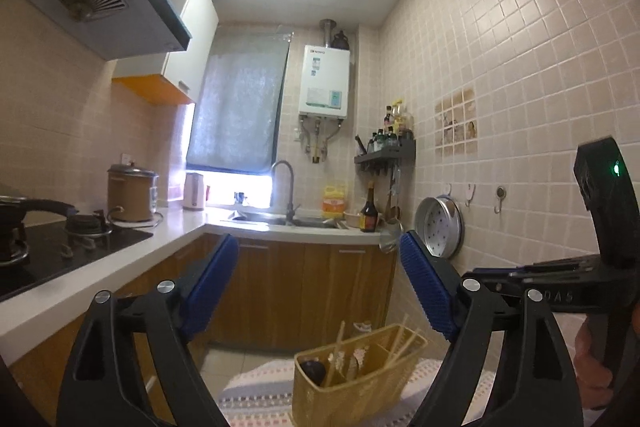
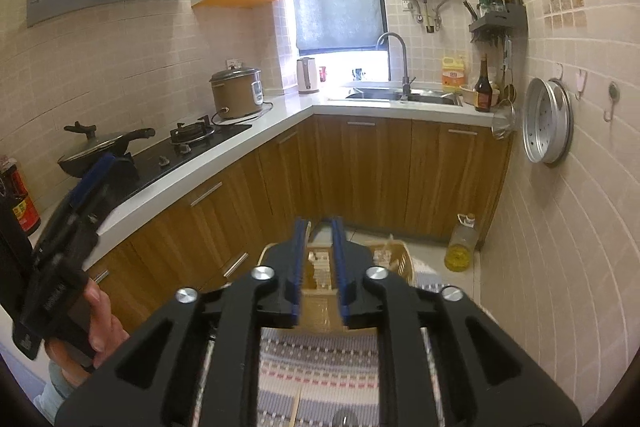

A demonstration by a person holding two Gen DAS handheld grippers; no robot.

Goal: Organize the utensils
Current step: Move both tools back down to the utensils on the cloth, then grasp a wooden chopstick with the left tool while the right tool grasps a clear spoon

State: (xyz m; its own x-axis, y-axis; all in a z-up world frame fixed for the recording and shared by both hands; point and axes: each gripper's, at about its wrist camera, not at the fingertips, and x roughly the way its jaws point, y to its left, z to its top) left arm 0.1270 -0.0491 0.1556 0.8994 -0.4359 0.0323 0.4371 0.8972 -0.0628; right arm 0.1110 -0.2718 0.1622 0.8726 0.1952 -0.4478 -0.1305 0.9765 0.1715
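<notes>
Left wrist view level, right wrist view tilted down, both sharing the sink corner and basket.

Rice cooker; faucet; wok

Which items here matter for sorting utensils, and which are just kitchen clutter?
Job:
basket
chopsticks
striped mat
left gripper, open, empty
right gripper, narrowly open, empty

Clutter:
rice cooker
wok
kettle
oil jug

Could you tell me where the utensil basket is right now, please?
In the left wrist view the yellow utensil basket sits low at centre on the striped mat, chopsticks standing in its right compartment, below the open left claw.
</notes>
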